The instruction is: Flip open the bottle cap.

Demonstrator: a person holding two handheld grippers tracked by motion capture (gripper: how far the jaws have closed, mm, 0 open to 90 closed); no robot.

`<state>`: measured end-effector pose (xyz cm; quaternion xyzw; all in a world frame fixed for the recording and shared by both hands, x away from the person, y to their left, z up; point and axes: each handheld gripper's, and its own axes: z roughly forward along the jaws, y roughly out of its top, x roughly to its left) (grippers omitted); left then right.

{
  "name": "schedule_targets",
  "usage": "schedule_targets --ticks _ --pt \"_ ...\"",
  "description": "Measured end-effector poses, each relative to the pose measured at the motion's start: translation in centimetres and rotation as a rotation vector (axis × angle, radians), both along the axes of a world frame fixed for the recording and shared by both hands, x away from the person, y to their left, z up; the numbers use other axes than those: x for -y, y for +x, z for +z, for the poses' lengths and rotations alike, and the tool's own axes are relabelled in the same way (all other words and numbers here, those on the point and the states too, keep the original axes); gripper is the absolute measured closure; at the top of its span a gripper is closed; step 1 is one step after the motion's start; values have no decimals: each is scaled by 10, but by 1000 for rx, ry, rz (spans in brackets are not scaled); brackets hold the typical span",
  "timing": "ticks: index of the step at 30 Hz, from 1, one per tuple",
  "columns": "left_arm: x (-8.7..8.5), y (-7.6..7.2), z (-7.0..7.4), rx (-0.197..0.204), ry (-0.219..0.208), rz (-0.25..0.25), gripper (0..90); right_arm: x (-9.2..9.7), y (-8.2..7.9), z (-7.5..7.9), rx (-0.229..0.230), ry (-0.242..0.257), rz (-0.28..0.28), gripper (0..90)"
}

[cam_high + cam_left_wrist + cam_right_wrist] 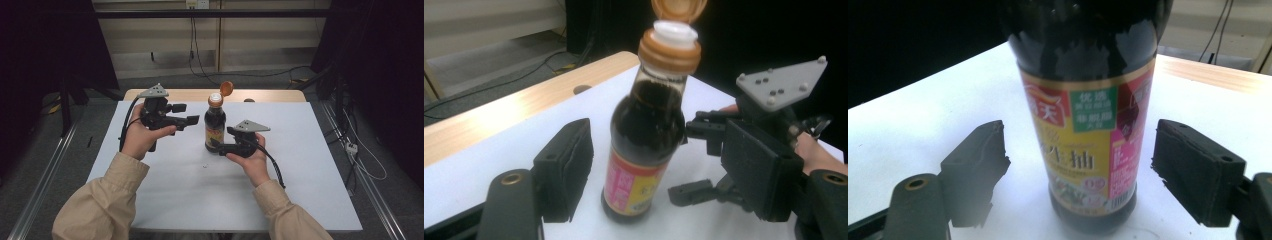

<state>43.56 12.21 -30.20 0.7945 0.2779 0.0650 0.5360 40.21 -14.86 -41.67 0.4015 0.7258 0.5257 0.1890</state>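
One white sheet [300, 165] covers nearly all of the wooden desk [270, 95], leaving a bare strip of wood along the far edge. On that sheet, a little back from the desk's middle and nearer the far edge than the near one, stands an upright soy sauce bottle [215, 127] with dark contents, a red and yellow label and an orange flip cap [226, 88] hinged open above the white spout.

The person's sleeved forearms come in over the near edge. The right gripper [220, 145] reaches from the right side toward the bottle's lower part, level with the label. In the right gripper view the bottle [1088, 130] stands between the two black pads [980, 165], with white sheet visible on both sides of it, so the jaws stand apart and clasp nothing; neither pad touches the glass.

The left gripper [186, 114] is held off the sheet toward the left edge, its jaws pointing at the bottle's shoulder and well clear of it. In the left gripper view its pads [566, 165] are spread wide, the bottle [646, 135] stands beyond them in the gap, untouched, and the right gripper [696, 160] shows behind it.

A tiny white speck [205, 165] lies on the sheet just nearer the near edge than the bottle.
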Motion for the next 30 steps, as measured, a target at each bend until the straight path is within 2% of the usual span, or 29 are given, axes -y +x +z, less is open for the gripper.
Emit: schedule_targets --ticks 5,7,13,30 --pt "-7 -5 -14 -3 -6 4 259 5 -7 3 13 -17 20 209" --pt "-9 -8 -20 -18 0 5 256 8 -10 5 24 -25 30 209" --pt "-14 -17 -38 -32 10 4 245 14 -20 5 30 -18 47 211" --pt "-38 -41 -71 -39 5 -19 184 41 -51 -3 22 -25 87 218"
